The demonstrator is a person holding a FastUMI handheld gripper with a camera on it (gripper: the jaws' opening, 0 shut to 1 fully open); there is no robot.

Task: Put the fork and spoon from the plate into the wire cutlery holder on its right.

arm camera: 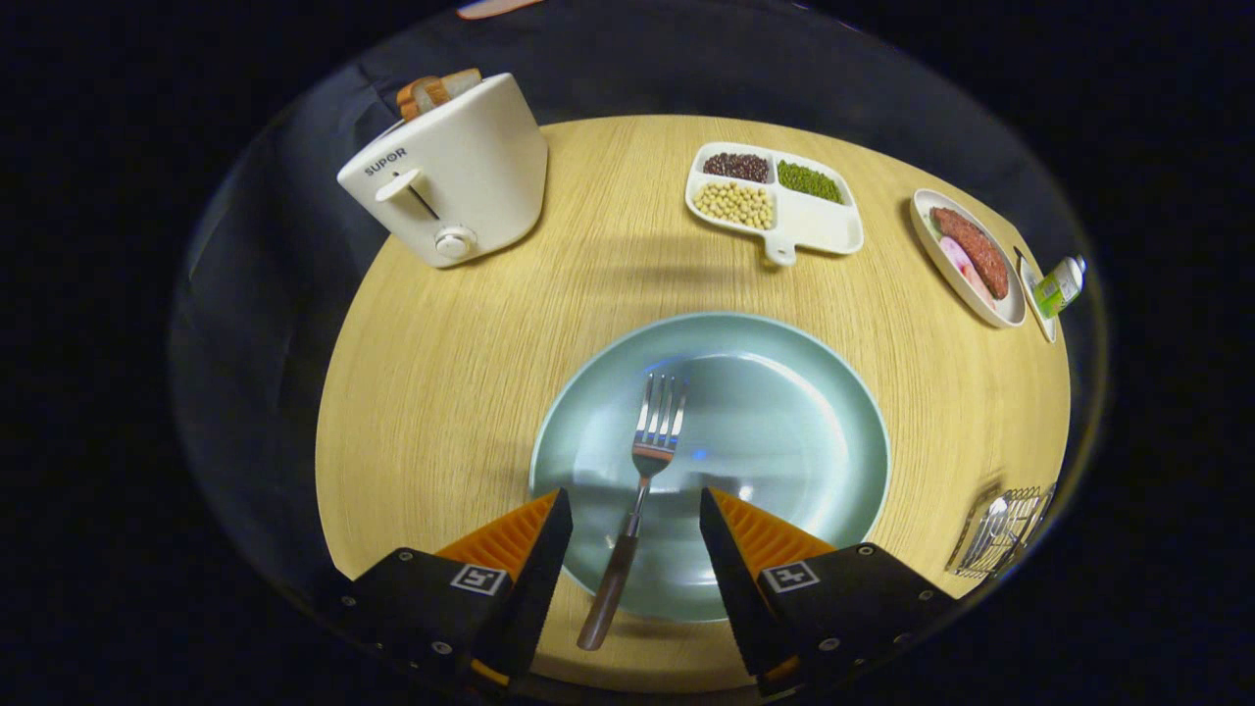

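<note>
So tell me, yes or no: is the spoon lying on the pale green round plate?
No: the pale green round plate holds just the wooden-handled metal fork, its handle between the open gripper fingers.

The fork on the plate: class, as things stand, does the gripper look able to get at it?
Probably yes. The gripper is open, its fingers either side of the fork, whose handle lies between them on the plate. Nothing lies over the fork, so the way looks free.
</note>
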